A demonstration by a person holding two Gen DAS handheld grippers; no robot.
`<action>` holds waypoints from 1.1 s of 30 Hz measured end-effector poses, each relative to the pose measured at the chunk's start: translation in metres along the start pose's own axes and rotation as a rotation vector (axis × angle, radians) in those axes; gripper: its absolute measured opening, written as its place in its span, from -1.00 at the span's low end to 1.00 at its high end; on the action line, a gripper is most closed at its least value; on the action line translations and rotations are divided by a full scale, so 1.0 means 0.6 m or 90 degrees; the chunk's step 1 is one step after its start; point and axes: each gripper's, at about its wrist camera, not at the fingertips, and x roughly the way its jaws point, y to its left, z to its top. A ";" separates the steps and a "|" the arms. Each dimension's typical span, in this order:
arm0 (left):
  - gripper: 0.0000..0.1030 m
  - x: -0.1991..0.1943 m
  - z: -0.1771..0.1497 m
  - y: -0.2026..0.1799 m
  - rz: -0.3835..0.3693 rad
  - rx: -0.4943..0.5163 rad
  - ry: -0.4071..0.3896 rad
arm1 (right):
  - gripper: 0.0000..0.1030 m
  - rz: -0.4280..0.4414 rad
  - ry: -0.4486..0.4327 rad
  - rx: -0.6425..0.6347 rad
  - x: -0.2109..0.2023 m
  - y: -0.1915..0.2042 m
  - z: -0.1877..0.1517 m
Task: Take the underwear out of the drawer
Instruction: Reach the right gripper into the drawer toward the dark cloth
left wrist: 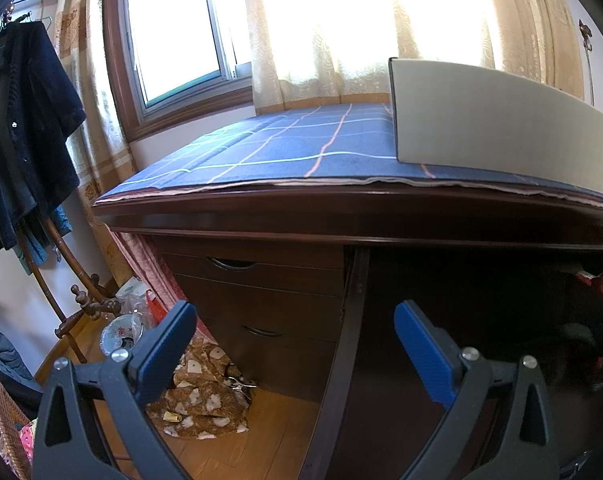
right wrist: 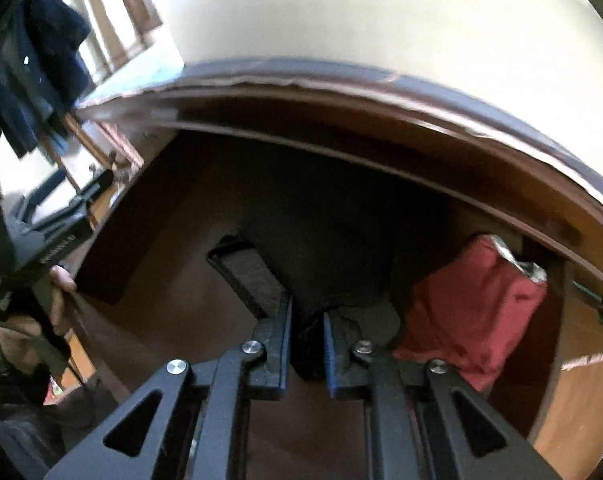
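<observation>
Left wrist view: left gripper idles, jaws wide apart and empty, aimed at the dark wooden counter.

Right wrist view: right gripper tilts down into the open brown drawer, jaws clamped on dark folded underwear beside a red cloth bundle. Grasp step; next, probably lift it clear of the counter edge.

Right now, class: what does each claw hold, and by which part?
Right claw: shut on the black garment, pinching its near edge. Left claw: open, holding nothing.
</observation>
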 end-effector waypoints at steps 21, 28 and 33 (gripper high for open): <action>0.96 0.002 0.003 -0.002 0.001 -0.001 0.002 | 0.27 0.002 0.072 0.090 -0.008 -0.050 0.073; 0.96 0.002 0.003 -0.001 -0.002 -0.002 0.002 | 0.30 -0.028 0.112 0.010 0.035 -0.027 0.131; 0.96 0.001 0.001 0.000 -0.003 -0.005 0.002 | 0.30 -0.009 0.072 -0.029 -0.013 -0.031 0.124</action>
